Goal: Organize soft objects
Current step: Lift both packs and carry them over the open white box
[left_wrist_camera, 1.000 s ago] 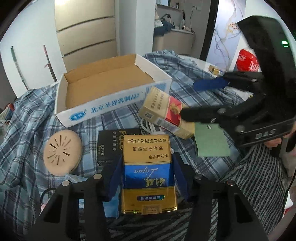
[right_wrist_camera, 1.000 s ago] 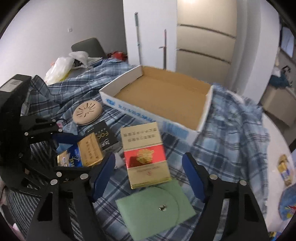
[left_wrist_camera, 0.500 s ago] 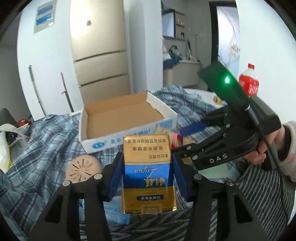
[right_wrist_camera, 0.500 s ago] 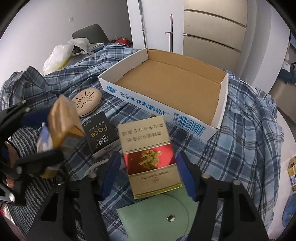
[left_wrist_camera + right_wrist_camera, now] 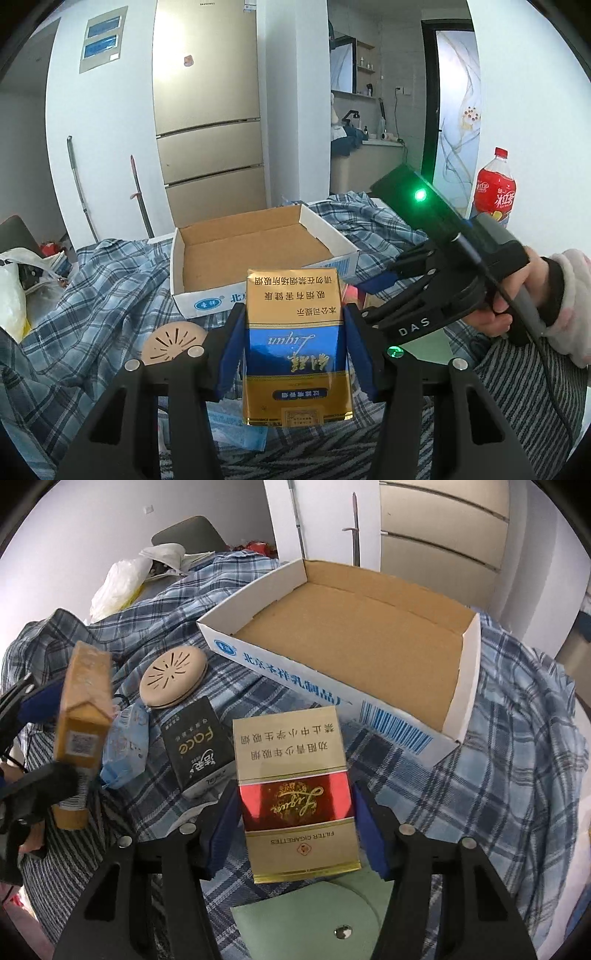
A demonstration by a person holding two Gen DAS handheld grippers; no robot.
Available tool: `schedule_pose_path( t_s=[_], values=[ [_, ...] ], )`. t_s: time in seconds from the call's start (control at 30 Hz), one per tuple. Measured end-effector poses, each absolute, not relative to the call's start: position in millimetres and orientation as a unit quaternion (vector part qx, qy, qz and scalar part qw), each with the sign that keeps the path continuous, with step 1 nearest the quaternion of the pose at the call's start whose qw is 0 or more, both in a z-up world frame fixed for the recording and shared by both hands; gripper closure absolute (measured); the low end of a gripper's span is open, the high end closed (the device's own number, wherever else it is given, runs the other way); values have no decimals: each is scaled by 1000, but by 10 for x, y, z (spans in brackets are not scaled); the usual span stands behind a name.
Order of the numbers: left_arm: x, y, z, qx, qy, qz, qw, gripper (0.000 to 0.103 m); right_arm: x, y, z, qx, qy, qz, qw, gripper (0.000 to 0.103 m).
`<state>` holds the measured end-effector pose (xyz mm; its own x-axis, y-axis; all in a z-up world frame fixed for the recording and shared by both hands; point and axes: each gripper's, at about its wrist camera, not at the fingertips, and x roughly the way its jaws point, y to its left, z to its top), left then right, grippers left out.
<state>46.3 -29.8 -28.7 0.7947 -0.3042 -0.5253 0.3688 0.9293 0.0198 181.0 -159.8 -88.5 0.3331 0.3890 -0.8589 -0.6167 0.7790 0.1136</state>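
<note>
The left hand-held gripper (image 5: 293, 354), pinching the blue-and-gold pack (image 5: 295, 347), has risen clear of the plaid cloth (image 5: 96, 295) since a second ago, so the pack is now free to travel to the empty cardboard box (image 5: 258, 251) beyond. The right hand-held gripper (image 5: 295, 830), angled down, has closed around the red-and-gold pack (image 5: 293, 797), apparently gripping it just above the green pouch (image 5: 306, 919).

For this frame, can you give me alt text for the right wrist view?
The right gripper holds a red-and-gold cigarette pack between its fingers, before an open cardboard box on plaid cloth. At left, the left gripper holds a gold pack.
</note>
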Motion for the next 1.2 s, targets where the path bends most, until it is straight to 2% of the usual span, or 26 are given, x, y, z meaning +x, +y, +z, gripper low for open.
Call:
schedule_pose_path(
  t_s=[0.3, 0.67, 0.93, 1.2],
  values=[
    [386, -168, -177, 42, 220, -144, 964, 49, 1595, -1710, -641, -95, 430, 261, 859, 47],
    [288, -82, -20, 38, 183, -107, 977, 49, 961, -1774, -194, -72, 297, 208, 929, 47],
    [116, -178, 268, 62, 133, -99, 984, 49, 737, -1871, 270, -45, 222, 190, 955, 47],
    [123, -310, 830, 65, 69, -85, 992, 49, 769, -1829, 883, -24, 134, 159, 978, 47]
  ],
)
